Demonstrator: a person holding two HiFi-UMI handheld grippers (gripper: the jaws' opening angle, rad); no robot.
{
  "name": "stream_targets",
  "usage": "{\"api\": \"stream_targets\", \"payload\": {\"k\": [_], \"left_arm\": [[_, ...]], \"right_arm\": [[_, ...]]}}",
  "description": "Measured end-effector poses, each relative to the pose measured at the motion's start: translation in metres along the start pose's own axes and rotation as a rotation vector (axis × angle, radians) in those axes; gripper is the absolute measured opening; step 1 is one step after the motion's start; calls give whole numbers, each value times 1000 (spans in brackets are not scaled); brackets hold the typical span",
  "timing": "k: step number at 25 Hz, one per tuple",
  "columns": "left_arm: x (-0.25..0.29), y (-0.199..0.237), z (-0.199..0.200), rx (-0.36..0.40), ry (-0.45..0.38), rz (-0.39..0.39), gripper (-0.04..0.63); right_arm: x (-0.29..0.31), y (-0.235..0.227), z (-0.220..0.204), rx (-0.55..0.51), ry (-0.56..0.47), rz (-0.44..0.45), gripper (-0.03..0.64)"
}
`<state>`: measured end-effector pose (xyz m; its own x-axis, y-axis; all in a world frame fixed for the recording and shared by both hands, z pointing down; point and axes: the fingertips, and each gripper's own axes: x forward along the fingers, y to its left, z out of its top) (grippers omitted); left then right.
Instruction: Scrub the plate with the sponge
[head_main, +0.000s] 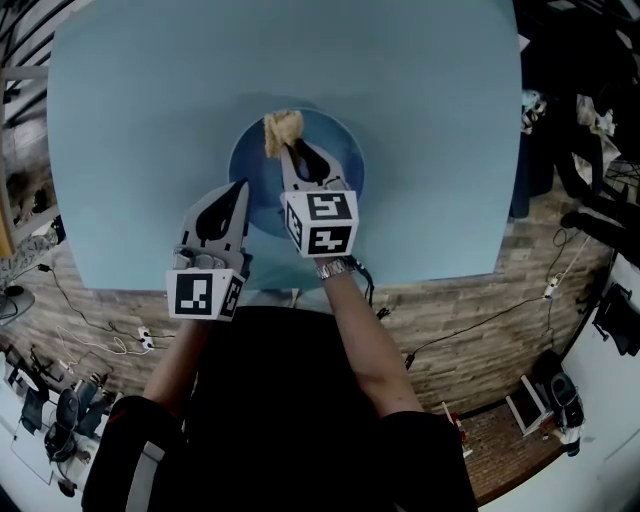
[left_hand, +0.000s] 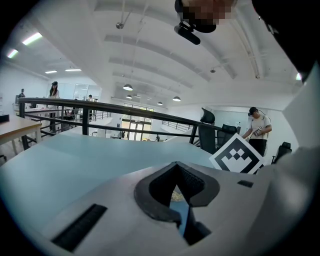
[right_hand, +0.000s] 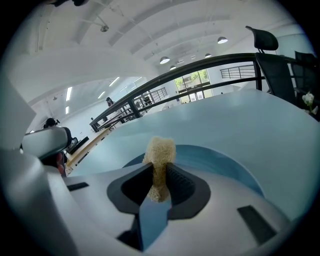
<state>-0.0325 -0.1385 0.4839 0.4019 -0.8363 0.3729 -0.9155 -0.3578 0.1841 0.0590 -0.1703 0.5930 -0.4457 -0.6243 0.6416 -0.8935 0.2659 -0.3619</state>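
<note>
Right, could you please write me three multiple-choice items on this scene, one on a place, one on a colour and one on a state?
1. Where is the sponge relative to the plate?
A. well off to its left
B. over its far part
C. underneath it

2. What colour is the plate?
A. white
B. red
C. blue

3. How does the right gripper stand?
A. shut on the sponge
B. open and empty
C. shut on a fork

Answers:
1 B: the head view shows the sponge over the plate's far part, near the rim.
2 C: the plate is blue in both the head view and the right gripper view.
3 A: the right gripper view shows its jaws pinching the sponge between them.
</note>
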Motion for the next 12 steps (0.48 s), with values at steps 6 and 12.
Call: {"api": "stream_targets", "payload": {"k": [6,12], "left_arm": [[1,-1,-1,3,0,-1,1],[-4,-4,0,5,-4,-7,0]], "right_arm": [[-5,-18,1,18,12,-52,78],[-18,-34,0,27,19,-108,78]]}}
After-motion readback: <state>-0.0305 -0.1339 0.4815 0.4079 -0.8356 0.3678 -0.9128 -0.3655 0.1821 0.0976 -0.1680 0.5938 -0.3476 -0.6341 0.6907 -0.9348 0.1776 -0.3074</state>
